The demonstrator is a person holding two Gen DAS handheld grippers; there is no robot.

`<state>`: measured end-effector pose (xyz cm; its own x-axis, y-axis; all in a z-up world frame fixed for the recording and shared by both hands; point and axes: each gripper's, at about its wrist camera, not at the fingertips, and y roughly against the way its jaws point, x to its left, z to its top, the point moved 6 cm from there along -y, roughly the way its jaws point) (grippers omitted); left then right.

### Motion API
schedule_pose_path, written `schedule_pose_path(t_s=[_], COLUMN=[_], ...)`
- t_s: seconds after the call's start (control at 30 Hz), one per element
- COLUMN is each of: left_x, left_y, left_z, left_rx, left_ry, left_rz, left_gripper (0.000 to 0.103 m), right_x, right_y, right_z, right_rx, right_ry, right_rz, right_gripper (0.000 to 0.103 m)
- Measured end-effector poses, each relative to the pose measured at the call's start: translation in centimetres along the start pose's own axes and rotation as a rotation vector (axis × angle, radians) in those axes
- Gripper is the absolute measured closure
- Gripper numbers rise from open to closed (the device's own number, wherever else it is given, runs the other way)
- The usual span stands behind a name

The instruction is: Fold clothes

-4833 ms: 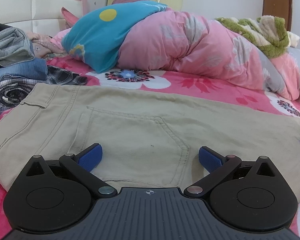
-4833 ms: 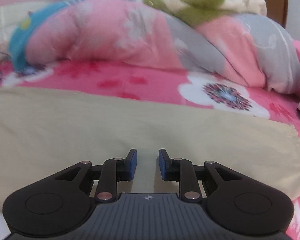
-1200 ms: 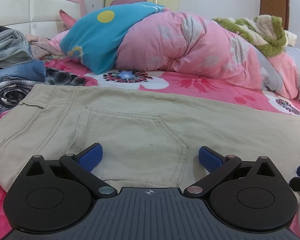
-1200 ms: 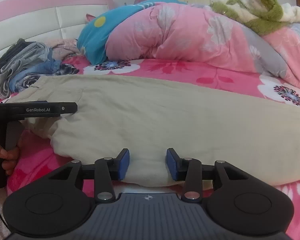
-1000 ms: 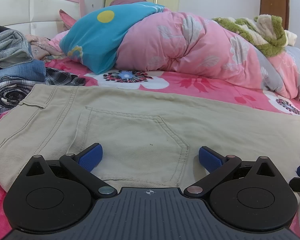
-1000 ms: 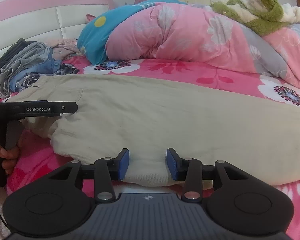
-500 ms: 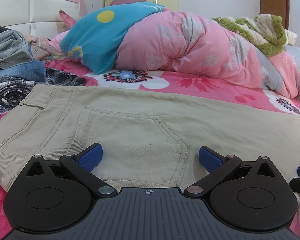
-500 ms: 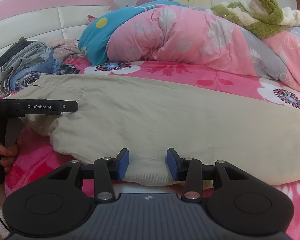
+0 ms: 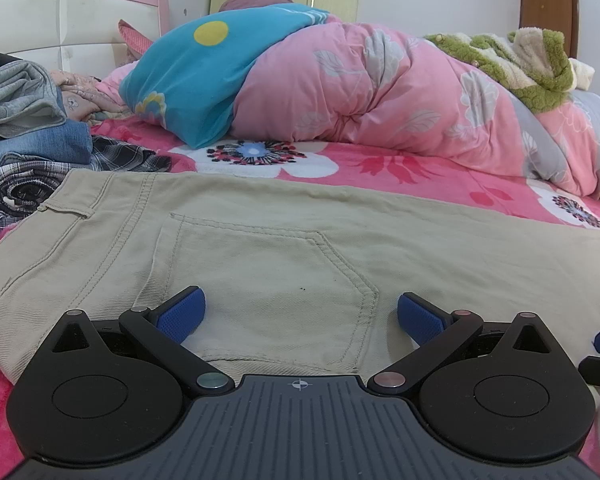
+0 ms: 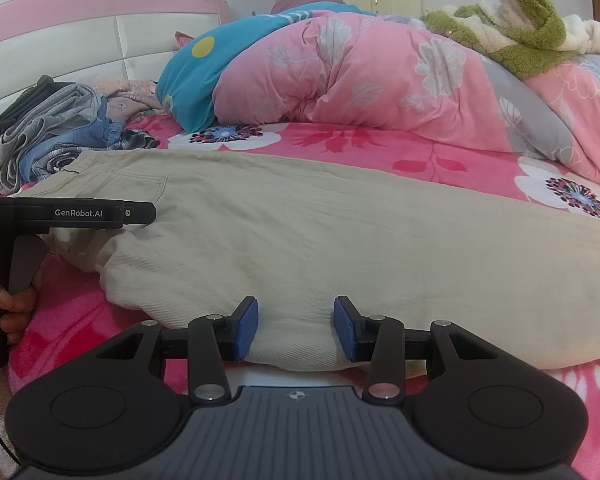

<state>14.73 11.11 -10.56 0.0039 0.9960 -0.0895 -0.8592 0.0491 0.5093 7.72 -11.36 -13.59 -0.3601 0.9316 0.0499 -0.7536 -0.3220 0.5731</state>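
Note:
Beige trousers [image 9: 300, 240] lie flat across the pink flowered bed, back pocket up and waistband to the left. My left gripper [image 9: 300, 312] stands wide open low over that pocket, with nothing pinched between its blue pads. In the right wrist view the trousers [image 10: 320, 232] stretch from left to right. My right gripper [image 10: 296, 326] is half open at their near folded edge, and the fabric bulges between its pads [image 10: 247, 328] without being gathered. The left gripper's black body [image 10: 80, 213] and the hand [image 10: 12, 304] holding it show at the left.
A pile of grey, denim and plaid clothes [image 9: 24, 140] sits at the left by the headboard. A rolled pink quilt [image 9: 380, 92] with a blue pillow and a green fleece blanket [image 9: 520, 60] fills the far side of the bed. The pink sheet [image 10: 460, 160] lies between them and the trousers.
Several seconds ago my right gripper stood further along the leg with narrower jaws; it now sits at the near folded edge with wider jaws. Nothing has moved in the last second.

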Motion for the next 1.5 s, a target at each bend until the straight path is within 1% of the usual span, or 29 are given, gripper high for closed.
schedule_pose_path(t_s=[0.53, 0.7, 0.83, 0.9, 1.0, 1.07, 1.2, 1.27, 1.3, 1.37, 1.5], left_x=[0.0, 0.4, 0.7, 0.8, 0.9, 1.3, 2.1, 2.1, 2.1, 2.0, 2.1], left_y=[0.0, 0.7, 1.5, 1.8, 2.3, 2.3, 2.0, 1.9, 1.9, 1.8, 1.8], left_z=[0.0, 0.2, 0.4, 0.5, 0.7, 0.6, 0.3, 0.3, 0.3, 0.3, 0.2], left_rx=[-0.003, -0.031, -0.058, -0.071, -0.090, -0.086, -0.066, -0.064, -0.063, -0.061, -0.061], left_ry=[0.002, 0.032, 0.049, 0.050, 0.051, 0.064, 0.077, 0.074, 0.073, 0.066, 0.063], left_rz=[-0.003, -0.033, -0.042, -0.047, -0.035, -0.026, 0.004, 0.011, 0.015, 0.024, 0.029], left_gripper=[0.000, 0.000, 0.000, 0.000, 0.000, 0.000, 0.000, 0.000, 0.000, 0.000, 0.000], right_x=[0.1, 0.1, 0.2, 0.6, 2.4, 3.8, 6.2, 6.7, 6.7, 6.5, 6.2], right_y=[0.0, 0.5, 2.1, 3.0, 2.9, 2.1, -0.2, -1.1, -1.3, -0.9, 1.0], right_z=[-0.1, -0.1, 0.5, 1.5, 3.2, 3.8, 3.4, 2.2, 1.5, 0.7, 0.6], right_rx=[-0.007, 0.000, 0.013, -0.019, -0.054, -0.059, -0.039, -0.001, 0.015, 0.008, 0.013], right_ry=[0.000, -0.006, -0.017, -0.018, 0.023, 0.052, 0.117, 0.141, 0.155, 0.184, 0.221], right_rz=[-0.006, -0.010, -0.019, 0.014, 0.074, 0.115, 0.154, 0.168, 0.165, 0.151, 0.120], right_gripper=[0.059, 0.058, 0.056, 0.057, 0.057, 0.057, 0.058, 0.059, 0.059, 0.059, 0.059])
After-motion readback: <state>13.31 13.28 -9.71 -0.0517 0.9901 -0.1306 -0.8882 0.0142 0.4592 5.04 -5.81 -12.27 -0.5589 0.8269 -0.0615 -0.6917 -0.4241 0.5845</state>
